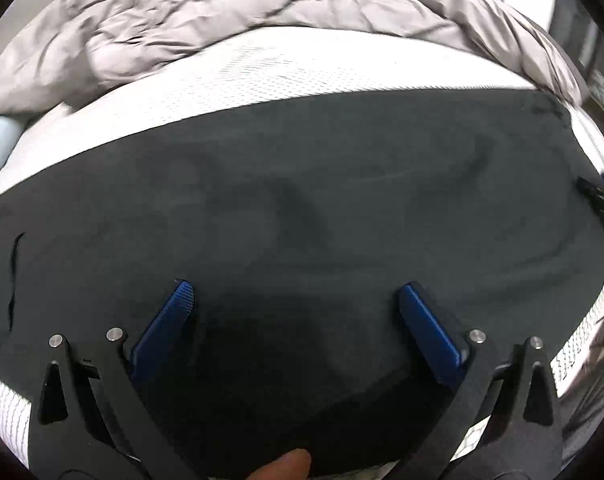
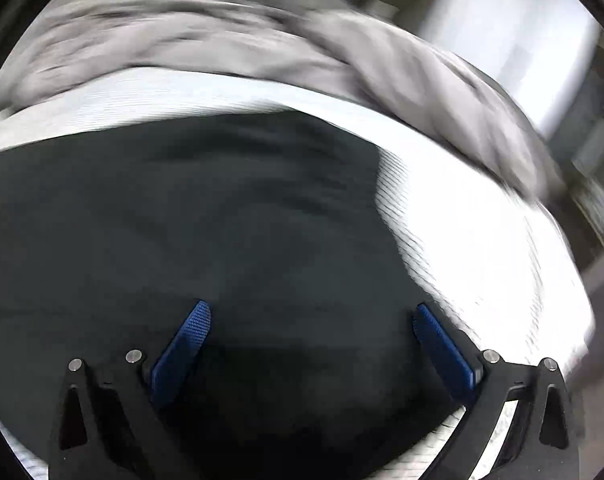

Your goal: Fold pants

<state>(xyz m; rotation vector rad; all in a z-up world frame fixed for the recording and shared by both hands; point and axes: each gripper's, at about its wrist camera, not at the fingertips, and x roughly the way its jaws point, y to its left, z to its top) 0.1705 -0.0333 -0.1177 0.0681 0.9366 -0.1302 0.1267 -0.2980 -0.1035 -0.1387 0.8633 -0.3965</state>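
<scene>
1. Pants (image 1: 302, 208): dark, spread flat on the white mattress (image 1: 262, 76), filling the near half of it. Their far edge runs across both views, with bare mattress beyond it.

2. Long axis: judged to run left to right, parallel to the near edge of the mattress. The right wrist view shows one end of the pants (image 2: 222, 220) stopping short, with bare mattress (image 2: 482, 220) to the right of it.

3. Left gripper (image 1: 296, 296): jaws spread wide, nothing between them. It hangs just above the pants, near their near edge; contact cannot be told.

4. Right gripper (image 2: 312, 314): jaws spread wide, empty. It sits over the cloth, close to the right end and the near edge. This view is blurred.

5. Governing relation: the cloth lies directly beneath and ahead of both grippers, its far edge away from them. The right gripper is the nearer to the visible end; the other end is out of view.

6. Judgement: each gripper would need to come down on the near edge and pinch it before a fold toward the far edge.

7. Quilt (image 1: 230, 20): bunched grey along the far edge of the mattress, apart from the pants.
</scene>
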